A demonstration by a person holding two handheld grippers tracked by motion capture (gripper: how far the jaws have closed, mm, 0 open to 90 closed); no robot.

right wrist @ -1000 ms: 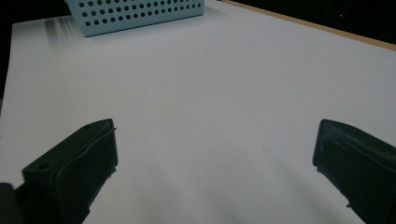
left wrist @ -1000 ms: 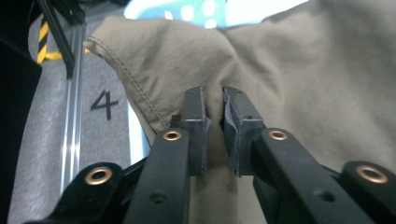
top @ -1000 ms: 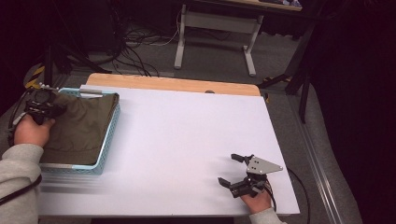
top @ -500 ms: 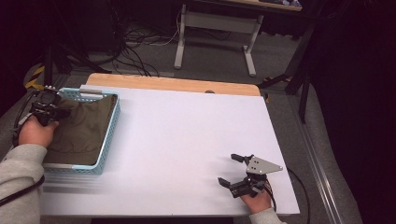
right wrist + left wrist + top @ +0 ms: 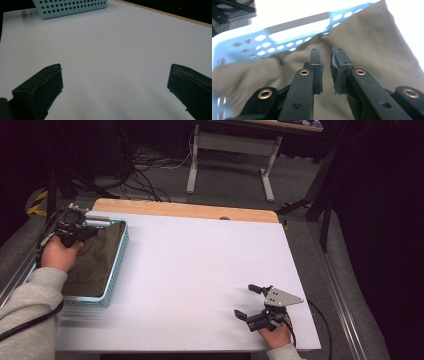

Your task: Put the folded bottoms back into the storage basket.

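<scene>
A white table (image 5: 200, 275) is shown from the high view, with most of its surface left bare. At its left edge a light blue perforated basket (image 5: 116, 265) is set, within reach of the left arm, and a folded olive-green cloth (image 5: 97, 262) is laid flat inside it, which is judged to be the thing worked on. The left gripper (image 5: 92, 231) is held over the far end of the basket; in the left gripper view its jaws are drawn nearly together just above the cloth (image 5: 367, 50), with a narrow gap and no fabric seen between them, so a pinch is judged to be in preparation. The right gripper (image 5: 247, 301) is rested at the near right of the table, well apart from the basket (image 5: 72, 7), its jaws spread wide and nothing held, apparently kept in reserve
</scene>
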